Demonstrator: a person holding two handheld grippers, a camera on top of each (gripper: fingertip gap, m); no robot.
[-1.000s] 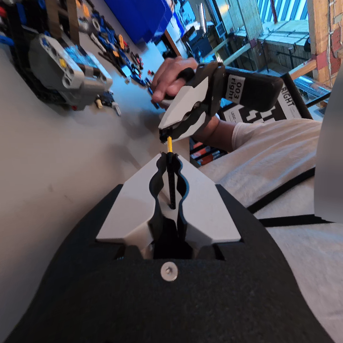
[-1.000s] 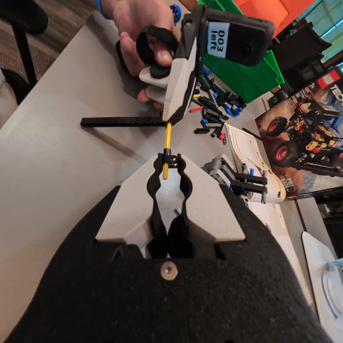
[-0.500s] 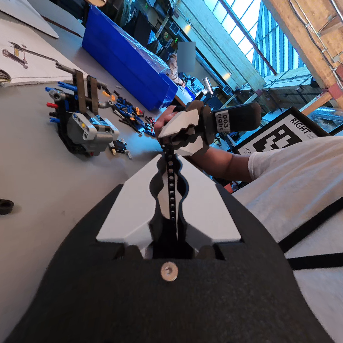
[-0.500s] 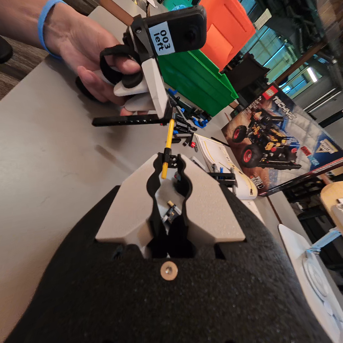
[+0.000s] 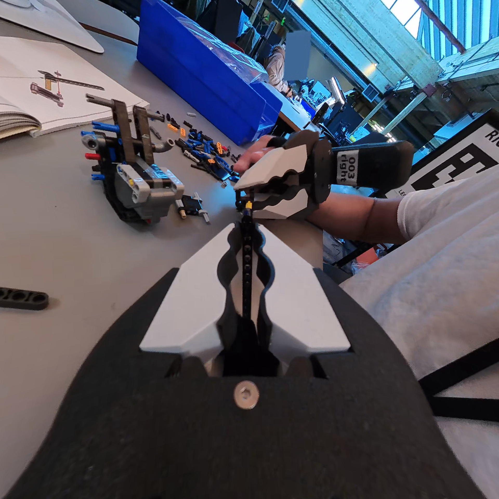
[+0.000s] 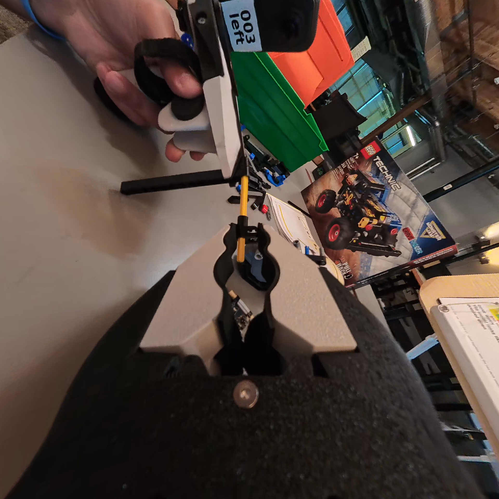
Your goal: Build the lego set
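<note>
My left gripper (image 5: 247, 226) is shut on a long black beam with holes (image 5: 247, 270) that runs back between its fingers. In the right wrist view the beam (image 6: 172, 181) sticks out sideways from the left gripper (image 6: 237, 167). My right gripper (image 6: 247, 231) is shut on a small black connector (image 6: 247, 232) with a yellow axle (image 6: 243, 205) through it. The axle's far tip meets the beam's end at the left fingertips. In the left wrist view the right gripper (image 5: 240, 197) is just past my fingertips, and the axle (image 5: 248, 205) shows end-on.
A partly built model with a grey motor (image 5: 140, 178) lies on the grey table (image 5: 54, 243), with loose pieces (image 5: 205, 154), a short black beam (image 5: 24, 298), an open booklet (image 5: 54, 89) and a blue bin (image 5: 205, 81). The set's box (image 6: 378, 216) and a green bin (image 6: 270, 108) stand behind. Only a small space, under 4 cm, lies between the two pairs of fingers.
Both grippers have turned and tilted while staying tip to tip. The axle, seen from the side a second ago in the left view, now points at the camera. Both grips hold.
</note>
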